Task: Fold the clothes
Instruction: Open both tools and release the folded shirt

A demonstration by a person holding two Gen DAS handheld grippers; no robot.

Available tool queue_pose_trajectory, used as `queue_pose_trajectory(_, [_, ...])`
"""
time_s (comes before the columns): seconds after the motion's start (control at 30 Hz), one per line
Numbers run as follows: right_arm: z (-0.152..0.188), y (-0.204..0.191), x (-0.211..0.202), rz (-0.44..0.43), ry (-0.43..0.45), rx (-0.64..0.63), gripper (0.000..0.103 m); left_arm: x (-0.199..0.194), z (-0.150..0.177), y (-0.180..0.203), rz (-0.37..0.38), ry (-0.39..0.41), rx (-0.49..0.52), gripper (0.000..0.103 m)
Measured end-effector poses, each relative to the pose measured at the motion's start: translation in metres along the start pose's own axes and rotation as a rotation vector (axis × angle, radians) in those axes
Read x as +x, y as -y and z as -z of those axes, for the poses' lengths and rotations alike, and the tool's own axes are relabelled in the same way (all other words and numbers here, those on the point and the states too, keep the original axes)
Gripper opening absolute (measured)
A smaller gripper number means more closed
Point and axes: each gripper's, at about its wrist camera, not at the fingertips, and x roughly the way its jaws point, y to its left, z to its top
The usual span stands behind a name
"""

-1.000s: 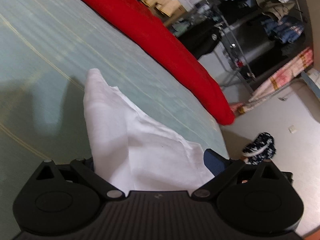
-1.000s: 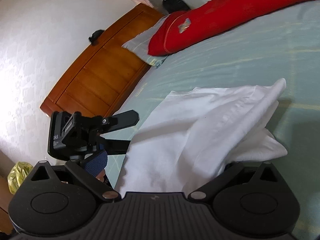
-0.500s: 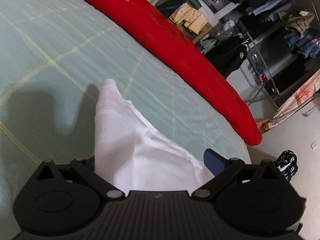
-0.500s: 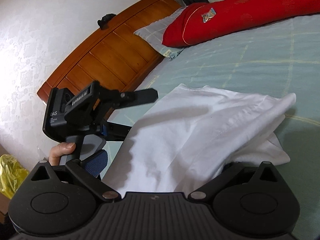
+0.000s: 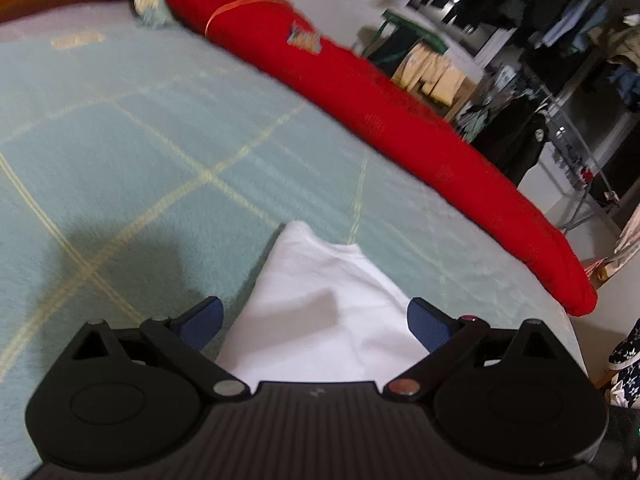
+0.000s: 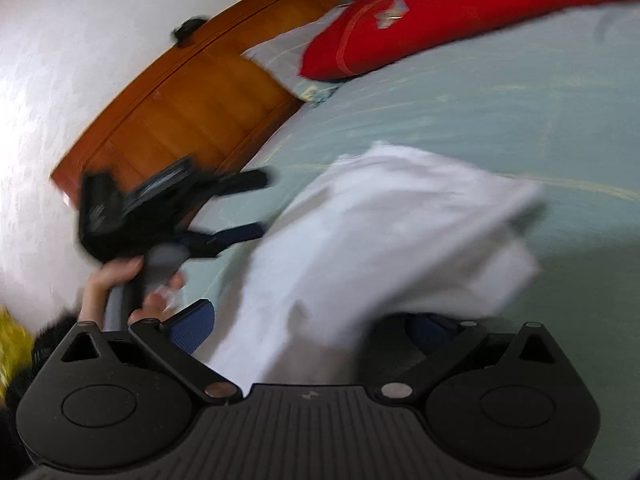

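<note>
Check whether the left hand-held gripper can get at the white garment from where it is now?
Probably yes: the left hand-held gripper is open, and the white garment lies directly between its blue pads, with nothing in the way.

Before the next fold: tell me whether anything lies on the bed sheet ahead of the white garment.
Nothing visible does. Beyond the white garment the green bed sheet runs bare up to the red bolster along its far edge. Both views are motion-blurred.
</note>
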Motion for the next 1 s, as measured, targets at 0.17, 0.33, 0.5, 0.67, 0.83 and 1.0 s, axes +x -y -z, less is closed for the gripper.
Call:
queue_pose_trajectory(0.17, [-0.013, 0.042, 0.000, -0.112, 0.038, 0.245, 0.103, -0.014, 0.016, 0.014, 0.070, -0.030, 0.057, 0.097])
queue_pose_trajectory(0.33, [-0.036, 0.048, -0.010, -0.132, 0.134, 0.269, 0.103, -0.017, 0.035, 0.028, 0.072, -0.084, 0.150, 0.098])
queue_pose_trajectory(0.5, [-0.049, 0.042, -0.033, -0.009, 0.225, 0.115, 0.103, -0.016, 0.047, 0.038, 0.026, -0.097, 0.255, 0.098])
queue_pose_trajectory(0.67, [-0.051, 0.015, -0.040, 0.147, 0.218, -0.129, 0.103, -0.022, 0.052, 0.046, -0.014, -0.056, 0.341, 0.098])
queue_pose_trajectory(0.83, [-0.026, -0.036, -0.004, 0.157, 0.077, -0.481, 0.096, -0.006, 0.052, 0.038, -0.077, -0.133, 0.354, 0.098])
queue_pose_trajectory(1.0, [0.002, -0.022, 0.044, 0.238, -0.140, -0.625, 0.079, -0.021, 0.060, 0.035, -0.066, -0.132, 0.363, 0.098])
